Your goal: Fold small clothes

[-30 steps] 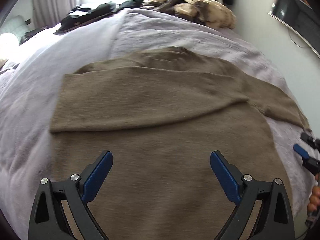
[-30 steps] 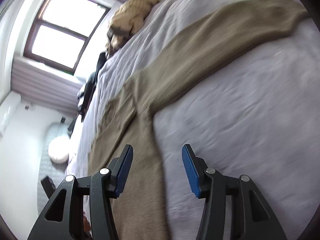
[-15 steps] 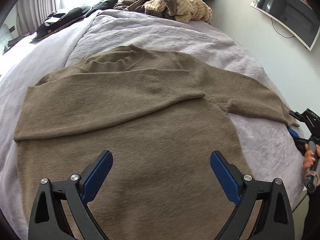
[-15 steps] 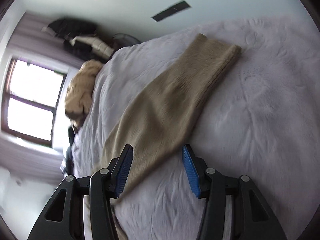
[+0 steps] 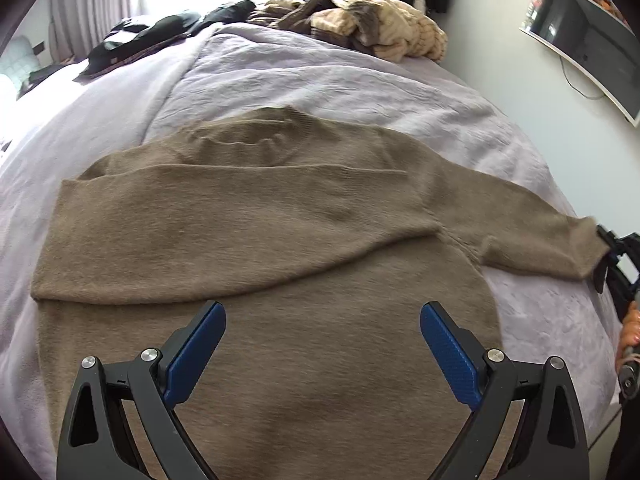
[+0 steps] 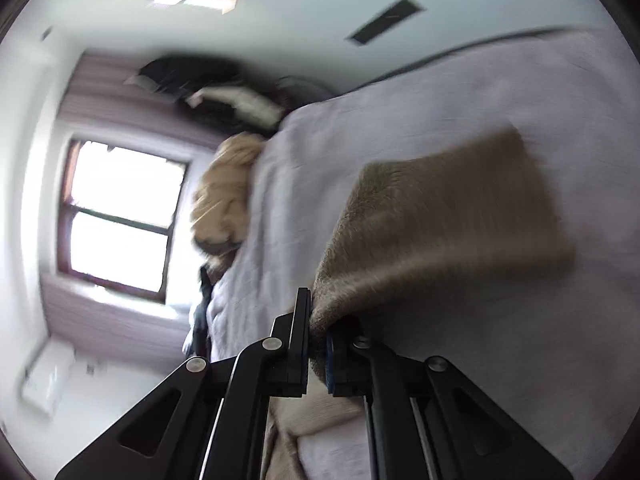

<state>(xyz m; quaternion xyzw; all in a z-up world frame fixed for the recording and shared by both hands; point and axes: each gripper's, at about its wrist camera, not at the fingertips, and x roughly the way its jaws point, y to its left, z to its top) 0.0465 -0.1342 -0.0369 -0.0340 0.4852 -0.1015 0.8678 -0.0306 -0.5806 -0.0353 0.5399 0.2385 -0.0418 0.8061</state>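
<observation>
A brown knit sweater [image 5: 280,248] lies flat on the pale lilac bedspread [image 5: 328,84]. Its left sleeve is folded across the chest. Its right sleeve [image 5: 532,240] stretches out to the right. My left gripper [image 5: 322,344] is open and empty, hovering over the sweater's lower body. My right gripper [image 6: 318,336] is shut on the cuff end of the right sleeve [image 6: 440,232], which is lifted a little off the bed. The right gripper also shows at the right edge of the left wrist view [image 5: 606,258].
A heap of tan and brown clothes [image 5: 368,24] and dark garments [image 5: 160,36] lie at the bed's far end, under a window [image 6: 120,216]. A wall-mounted screen [image 5: 588,36] hangs at the right. The bed's right edge [image 5: 600,380] is close to the sleeve.
My right gripper moved along the sleeve to its cuff and closed on it. The left wrist view shifted slightly; the left gripper stayed open.
</observation>
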